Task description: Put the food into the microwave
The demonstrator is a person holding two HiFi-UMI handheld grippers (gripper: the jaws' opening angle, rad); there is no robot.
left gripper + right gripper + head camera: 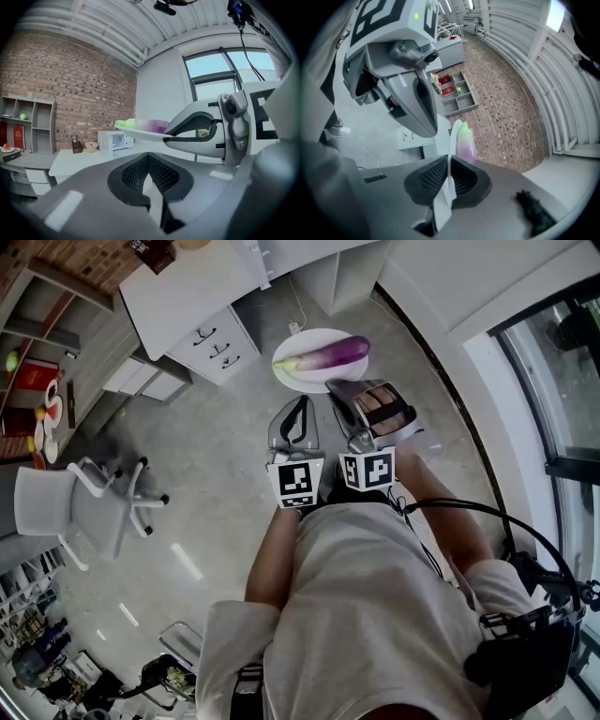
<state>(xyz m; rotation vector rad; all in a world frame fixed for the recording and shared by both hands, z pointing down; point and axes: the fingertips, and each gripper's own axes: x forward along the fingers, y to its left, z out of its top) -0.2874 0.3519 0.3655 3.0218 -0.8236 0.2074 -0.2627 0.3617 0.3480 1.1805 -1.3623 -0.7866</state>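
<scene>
A purple eggplant [330, 353] with a green stem lies on a white plate [302, 377], held up above the floor in front of me. My right gripper [343, 387] is shut on the plate's near rim. In the right gripper view the plate [451, 149] stands edge-on between the pads, with the eggplant [465, 138] beyond it. My left gripper [301, 403] is shut and empty, just left of the right one and short of the plate. The left gripper view shows the plate [146, 134], the right gripper [174, 138] and, far off, a white microwave [112, 139], door closed, on a white counter [70, 160].
A white cabinet with drawers [208, 338] stands ahead on the grey floor. A white office chair [92, 500] is at the left. Shelves with fruit [37, 399] line the brick wall. A window [562, 371] runs along the right.
</scene>
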